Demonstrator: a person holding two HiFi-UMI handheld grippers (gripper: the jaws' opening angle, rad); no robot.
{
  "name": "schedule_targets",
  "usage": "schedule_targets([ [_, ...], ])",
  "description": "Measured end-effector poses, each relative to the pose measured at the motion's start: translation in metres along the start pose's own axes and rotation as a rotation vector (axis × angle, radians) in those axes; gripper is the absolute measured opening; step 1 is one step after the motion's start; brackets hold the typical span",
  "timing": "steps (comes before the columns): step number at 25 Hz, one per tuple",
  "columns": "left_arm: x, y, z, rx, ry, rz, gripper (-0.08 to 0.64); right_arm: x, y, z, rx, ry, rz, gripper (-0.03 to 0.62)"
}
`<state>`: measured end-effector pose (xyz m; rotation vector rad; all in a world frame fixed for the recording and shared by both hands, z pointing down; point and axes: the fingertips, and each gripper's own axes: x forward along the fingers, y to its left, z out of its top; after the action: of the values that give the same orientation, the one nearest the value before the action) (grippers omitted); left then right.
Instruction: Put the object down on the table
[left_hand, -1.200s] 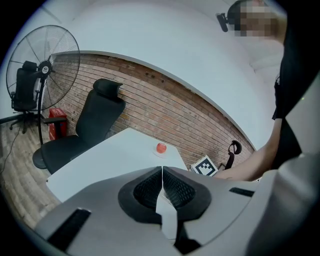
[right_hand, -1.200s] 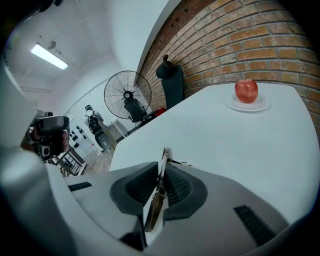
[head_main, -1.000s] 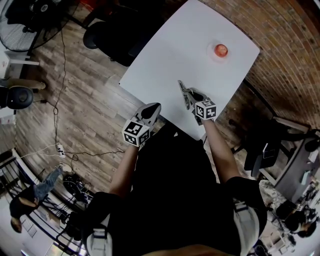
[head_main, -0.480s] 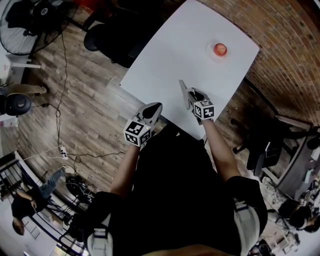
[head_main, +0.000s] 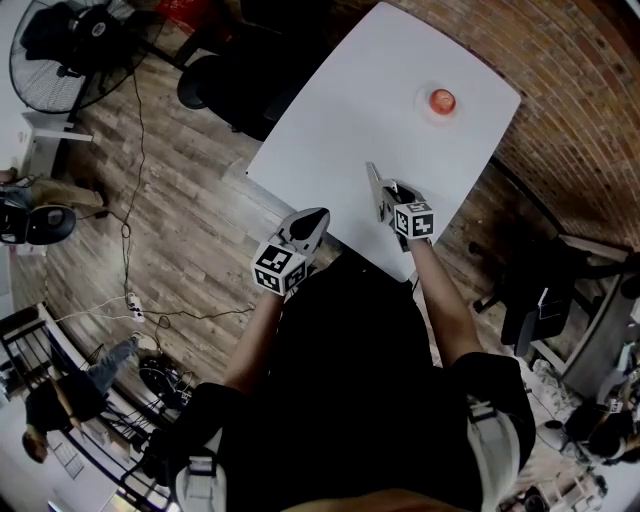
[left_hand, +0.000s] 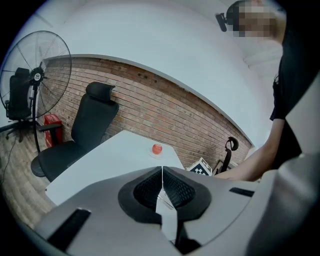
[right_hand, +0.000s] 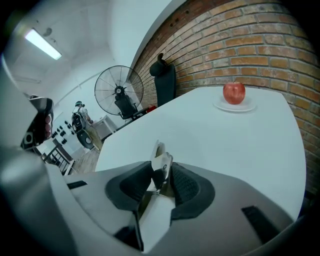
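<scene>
Between the jaws of the right claw, which have just been opening, stands a small metal piece. Its lower end is hidden behind the black pads, and what it is cannot be told. In the head view it is only a thin grey sliver. The near corner of the bench lies under the right forearm. At the far left the standing fan is cut by the top edge. A person on the floor at the near left is too small and dark to make out.
</scene>
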<state>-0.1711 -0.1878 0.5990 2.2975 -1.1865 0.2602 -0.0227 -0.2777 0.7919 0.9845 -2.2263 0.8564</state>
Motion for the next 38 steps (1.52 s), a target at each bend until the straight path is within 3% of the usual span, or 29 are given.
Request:
schedule_targets([
  [11, 0.004, -0.018, 0.000, 0.014, -0.004, -0.025, 0.023, -0.025, -0.010, 0.002, 0.042, -0.059, 0.000, 0.132],
  [13, 0.005, -0.023, 0.002, 0.018, -0.008, -0.033, 0.023, -0.037, -0.009, 0.005, 0.027, -0.084, -0.002, 0.107],
  [16, 0.005, -0.028, 0.007, 0.025, -0.013, -0.037, 0.024, -0.057, -0.005, 0.010, -0.010, -0.114, 0.001, 0.002],
  [17, 0.005, -0.030, 0.007, 0.027, -0.015, -0.040, 0.023, -0.064, -0.003, 0.011, -0.023, -0.123, 0.003, -0.005],
  [31, 0.012, -0.067, 0.004, 0.057, -0.024, -0.095, 0.023, -0.141, 0.036, 0.026, -0.172, -0.210, 0.036, -0.003],
  [38, 0.014, -0.094, 0.004, 0.068, -0.036, -0.082, 0.023, -0.178, 0.037, 0.018, -0.203, -0.231, 0.051, -0.003],
])
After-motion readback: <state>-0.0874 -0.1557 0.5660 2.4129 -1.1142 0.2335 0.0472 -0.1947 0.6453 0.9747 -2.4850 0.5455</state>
